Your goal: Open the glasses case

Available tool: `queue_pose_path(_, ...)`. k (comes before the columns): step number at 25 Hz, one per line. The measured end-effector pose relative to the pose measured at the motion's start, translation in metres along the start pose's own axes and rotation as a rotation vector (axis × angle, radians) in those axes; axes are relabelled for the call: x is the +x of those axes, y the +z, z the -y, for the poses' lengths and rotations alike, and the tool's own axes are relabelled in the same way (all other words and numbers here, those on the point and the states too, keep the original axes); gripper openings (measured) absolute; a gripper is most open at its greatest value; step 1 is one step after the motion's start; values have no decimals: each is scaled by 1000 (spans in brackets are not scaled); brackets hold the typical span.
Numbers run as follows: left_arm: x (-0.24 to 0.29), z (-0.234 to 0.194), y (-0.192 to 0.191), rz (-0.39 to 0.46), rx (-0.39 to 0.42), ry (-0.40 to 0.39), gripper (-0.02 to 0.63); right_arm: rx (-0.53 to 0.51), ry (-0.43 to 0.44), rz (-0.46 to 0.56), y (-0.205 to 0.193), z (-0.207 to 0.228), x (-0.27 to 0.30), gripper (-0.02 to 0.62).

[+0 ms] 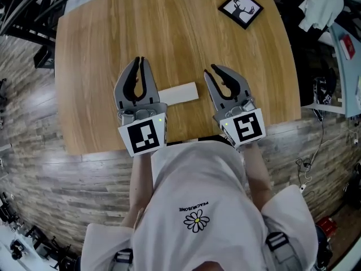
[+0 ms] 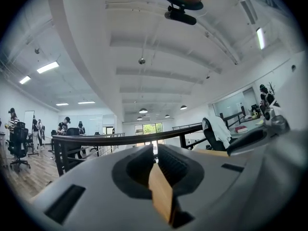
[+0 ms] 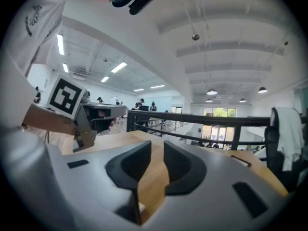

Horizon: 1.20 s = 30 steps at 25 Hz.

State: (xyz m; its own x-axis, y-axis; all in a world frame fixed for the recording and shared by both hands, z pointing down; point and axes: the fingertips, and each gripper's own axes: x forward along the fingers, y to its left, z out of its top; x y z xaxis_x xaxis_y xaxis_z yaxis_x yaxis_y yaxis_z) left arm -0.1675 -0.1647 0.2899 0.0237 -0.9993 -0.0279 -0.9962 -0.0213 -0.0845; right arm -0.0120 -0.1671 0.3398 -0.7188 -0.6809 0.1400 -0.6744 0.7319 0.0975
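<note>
Two grippers rest low over a wooden table (image 1: 113, 38), and only the head view shows the glasses case (image 1: 178, 94). It is a pale, flat oblong, shut, lying on the table in the gap between them. Its left end sits just beside the body of the left gripper (image 1: 139, 60), and its right end points toward the right gripper (image 1: 214, 70) without touching it. Both sets of fingertips reach past the case, farther from the person, so it lies beside the jaws and not between them. A framed deer picture (image 1: 241, 8) lies well apart, near the table's far right corner.

Neither gripper view shows the case. The left gripper view looks level over the table edge into an office. There the left gripper (image 2: 155, 150) has its jaws pressed together at the tips, with only bare wood showing in the hollow behind them. The right gripper view shows the right gripper (image 3: 157, 150) with its jaws standing a little apart. Table wood is plain through the gap and nothing is gripped. That view also catches the left gripper's marker cube (image 3: 65, 96) at its left, and a dark railing (image 3: 192, 117) beyond the table.
</note>
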Motion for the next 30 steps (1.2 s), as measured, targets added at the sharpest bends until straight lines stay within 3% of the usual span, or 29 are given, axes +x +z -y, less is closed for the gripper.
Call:
queue_pose_path(3,2,2,-2,-9,15,-10,43,-28,157,-112,-30,-19,-3,101)
queue_pose_path(6,7,11,-6,-31,55,-74,89,-57,254,-210,-68,-33,-8,123)
queue_pose_path(10,16,37,-17,-94,173,-235,135,-109,371,-352,-123,-52,-14,152)
queue_pose_path(14,13,74,-53,-243,308,-455,201,-183,462,-498,-176,-69,-19,186)
queue_pose_path(19,-23,125,-136,-492,585,-821,236,-182,502,-580,-212,-75,-20,189)
queue_pose_path(22,-48,140,-185,-610,731,-986,261,-165,510,-600,-221,-76,-21,189)
queue_pose_path(26,-66,146,-233,-740,794,-1084,278,-157,514,-611,-226,-78,-21,189)
queue_pose_path(30,-75,147,-254,-795,840,-1111,276,-153,520,-614,-227,-79,-20,187)
